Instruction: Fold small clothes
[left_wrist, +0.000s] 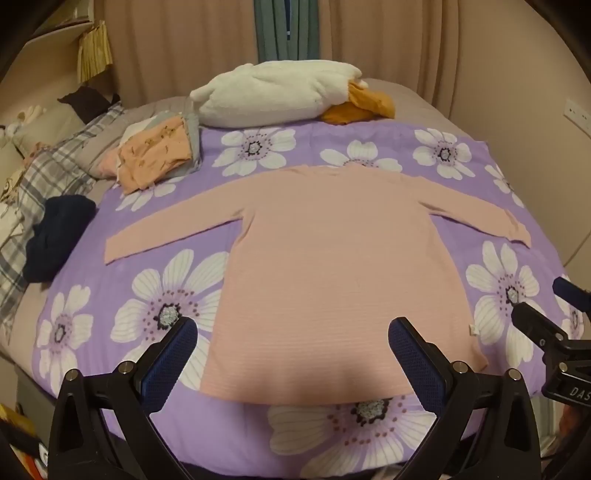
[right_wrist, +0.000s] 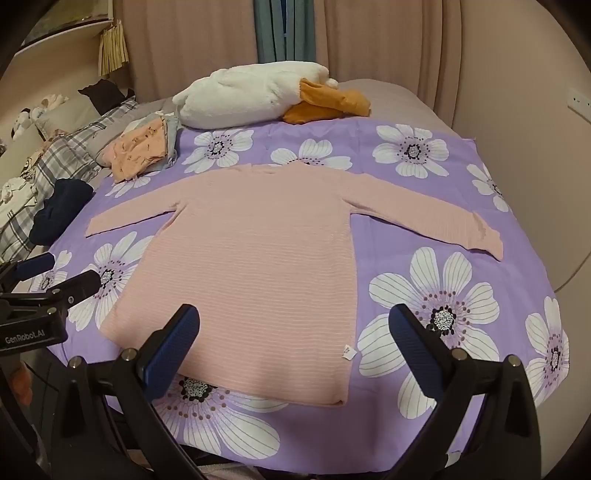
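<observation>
A pink long-sleeved ribbed top (left_wrist: 332, 266) (right_wrist: 255, 258) lies flat on the purple flowered sheet (left_wrist: 207, 155) (right_wrist: 424, 229), sleeves spread out to both sides, hem nearest me. My left gripper (left_wrist: 293, 332) hovers open above the hem's left part, nothing between its blue pads. My right gripper (right_wrist: 295, 321) stands open over the hem's right part, near the small white tag (right_wrist: 348, 351). Each gripper shows at the edge of the other's view: the right gripper (left_wrist: 543, 306), the left gripper (right_wrist: 70, 275).
A white and orange plush toy (left_wrist: 280, 94) (right_wrist: 258, 96) lies at the far end of the bed. A pile of folded small clothes (left_wrist: 159, 155) (right_wrist: 142, 151) sits far left. A dark garment (left_wrist: 59, 236) (right_wrist: 61, 210) and a plaid blanket (left_wrist: 48, 166) lie at left. Curtains hang behind.
</observation>
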